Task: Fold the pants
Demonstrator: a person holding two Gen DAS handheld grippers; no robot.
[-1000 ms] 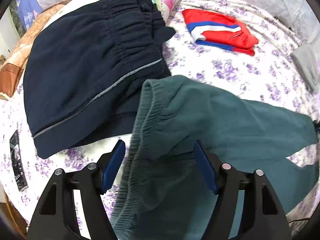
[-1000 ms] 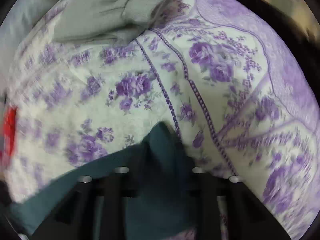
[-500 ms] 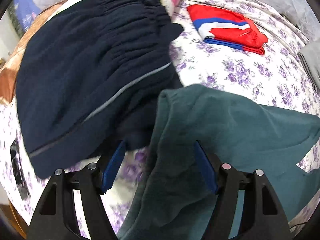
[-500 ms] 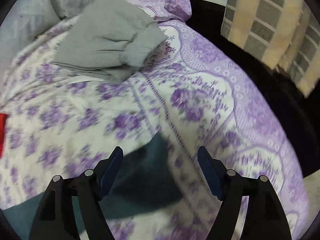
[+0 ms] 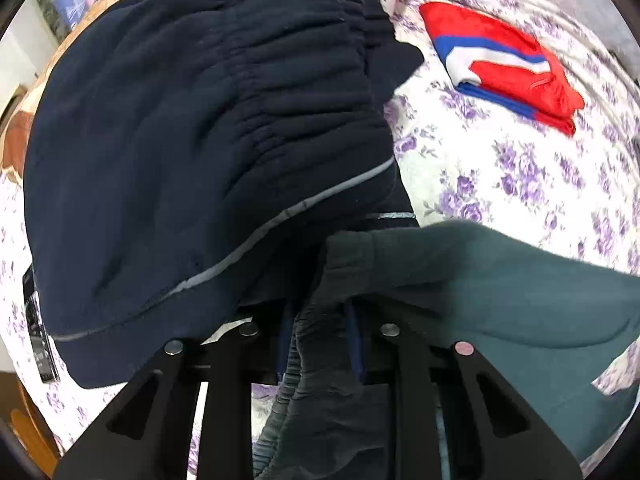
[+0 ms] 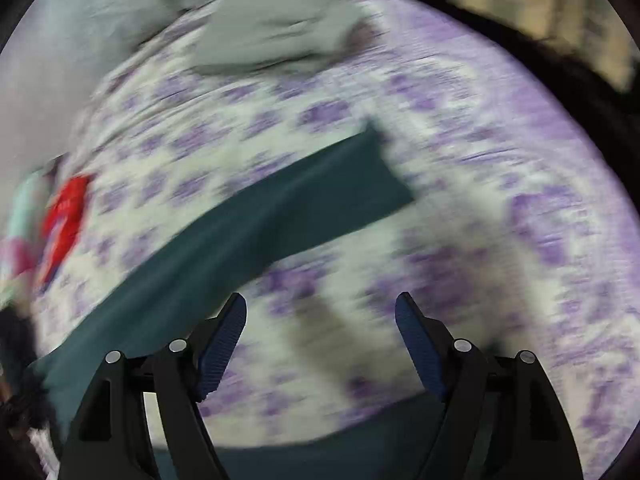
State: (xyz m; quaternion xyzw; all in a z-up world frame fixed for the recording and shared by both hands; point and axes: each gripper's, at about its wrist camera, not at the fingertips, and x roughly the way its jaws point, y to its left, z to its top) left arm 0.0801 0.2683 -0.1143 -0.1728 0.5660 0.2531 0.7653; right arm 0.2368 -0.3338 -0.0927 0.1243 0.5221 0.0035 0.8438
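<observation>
The left gripper (image 5: 320,344) is closing on the gathered waistband of the teal pants (image 5: 500,292), with the bunched fabric sitting between its blue pads and filling the narrow gap. The right gripper (image 6: 320,336) is standing wide apart, gripping nothing, hovering above the floral bedspread (image 6: 460,240). The teal pants are lying across that bedspread, one leg (image 6: 280,208) stretching flat away from the right gripper. Navy pants (image 5: 200,152) are lying just beside the teal waistband, overlapping its edge. A folded red garment (image 5: 508,68) and a grey garment (image 6: 276,36) are resting farther off on the bedspread.
</observation>
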